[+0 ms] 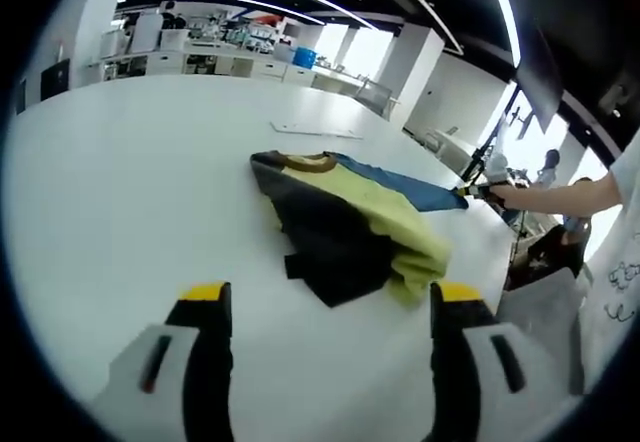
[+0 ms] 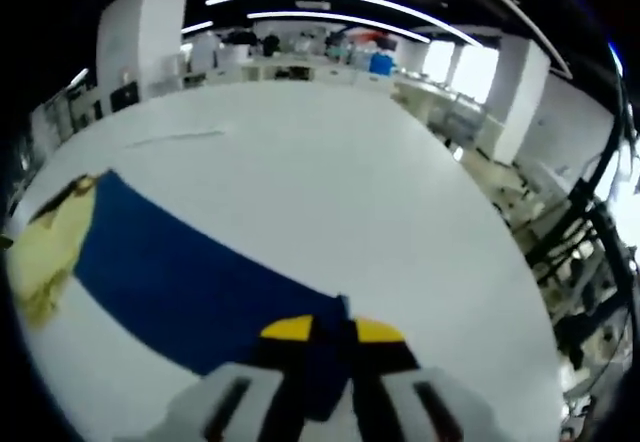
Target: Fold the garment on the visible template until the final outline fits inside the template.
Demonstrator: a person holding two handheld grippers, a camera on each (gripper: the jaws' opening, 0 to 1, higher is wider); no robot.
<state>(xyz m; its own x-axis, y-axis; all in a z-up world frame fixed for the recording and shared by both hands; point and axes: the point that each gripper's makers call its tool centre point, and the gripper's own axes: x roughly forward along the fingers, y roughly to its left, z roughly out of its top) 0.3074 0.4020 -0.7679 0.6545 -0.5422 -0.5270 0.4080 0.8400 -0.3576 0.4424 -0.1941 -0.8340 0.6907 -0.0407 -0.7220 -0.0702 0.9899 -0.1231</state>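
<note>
A crumpled garment of black, yellow-green and blue cloth with a brown collar lies mid-table. My left gripper stands open just short of its near black edge, holding nothing. The blue sleeve is stretched out to the right, where my right gripper pinches its end. In the right gripper view, my right gripper is shut on the blue sleeve, which runs up-left to the yellow-green cloth. A faint flat rectangular outline lies on the table beyond the garment, and the same outline is apart from the cloth.
The white table is wide, with bare room left of and beyond the garment. Its right edge is close to the sleeve end. A person's arm reaches in there. Seated people and a tripod stand past that edge. Desks line the far wall.
</note>
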